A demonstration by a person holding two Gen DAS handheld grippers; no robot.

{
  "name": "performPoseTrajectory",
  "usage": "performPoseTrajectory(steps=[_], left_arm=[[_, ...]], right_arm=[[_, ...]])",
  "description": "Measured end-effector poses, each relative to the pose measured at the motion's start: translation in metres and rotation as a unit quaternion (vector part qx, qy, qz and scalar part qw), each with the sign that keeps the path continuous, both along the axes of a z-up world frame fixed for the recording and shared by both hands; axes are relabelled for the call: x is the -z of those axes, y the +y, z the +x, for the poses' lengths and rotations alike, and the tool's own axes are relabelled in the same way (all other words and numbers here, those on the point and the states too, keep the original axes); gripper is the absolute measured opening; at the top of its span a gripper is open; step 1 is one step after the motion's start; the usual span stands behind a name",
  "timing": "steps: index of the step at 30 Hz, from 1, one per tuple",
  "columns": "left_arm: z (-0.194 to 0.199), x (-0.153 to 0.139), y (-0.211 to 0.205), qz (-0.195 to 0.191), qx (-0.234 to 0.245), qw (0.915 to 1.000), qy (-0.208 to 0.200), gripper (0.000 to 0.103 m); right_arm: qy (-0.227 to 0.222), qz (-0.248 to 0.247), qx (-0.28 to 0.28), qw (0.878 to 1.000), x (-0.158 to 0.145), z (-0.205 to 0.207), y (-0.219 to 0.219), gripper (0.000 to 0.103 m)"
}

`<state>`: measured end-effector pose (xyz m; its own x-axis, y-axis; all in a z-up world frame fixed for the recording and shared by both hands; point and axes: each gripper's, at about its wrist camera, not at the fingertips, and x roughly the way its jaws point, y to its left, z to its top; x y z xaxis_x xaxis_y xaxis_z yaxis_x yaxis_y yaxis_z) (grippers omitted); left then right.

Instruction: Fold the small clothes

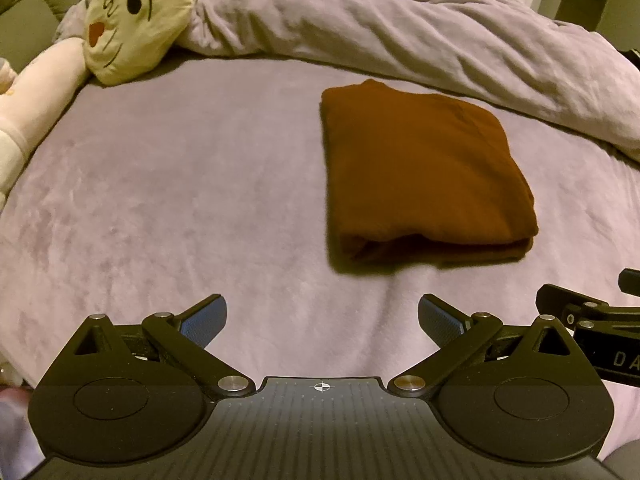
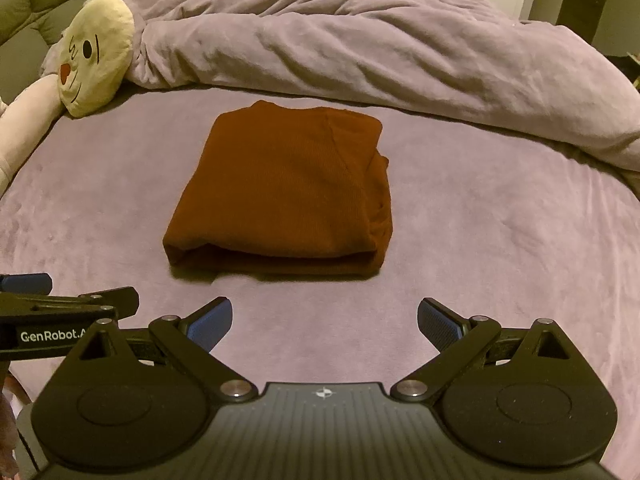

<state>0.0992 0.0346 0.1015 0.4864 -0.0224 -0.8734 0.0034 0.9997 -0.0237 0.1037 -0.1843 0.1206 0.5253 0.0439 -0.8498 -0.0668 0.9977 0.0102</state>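
Both grippers gape empty; brown folded garment (image 2: pixel 284 192) lies dead ahead of right gripper (image 2: pixel 325 320), right-forward of left gripper (image 1: pixel 322 318).

The left gripper (image 1: pixel 322 316) and the right gripper (image 2: pixel 325 318) are black, with blue bumpy pads (image 2: pixel 210 322) on the fingers. Behind the fingers sit round black discs and shiny silver screws (image 2: pixel 235 387).
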Motion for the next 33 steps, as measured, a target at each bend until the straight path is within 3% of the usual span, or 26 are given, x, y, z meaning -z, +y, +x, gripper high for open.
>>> performPoseTrajectory(steps=[33], left_arm=[[-0.0004,0.0006,-0.0040,-0.011,0.004,0.9999,0.010,0.103]], right_arm=[[-0.001,-0.001,0.008,1.000,-0.0034,-0.0028,-0.0012,0.099]])
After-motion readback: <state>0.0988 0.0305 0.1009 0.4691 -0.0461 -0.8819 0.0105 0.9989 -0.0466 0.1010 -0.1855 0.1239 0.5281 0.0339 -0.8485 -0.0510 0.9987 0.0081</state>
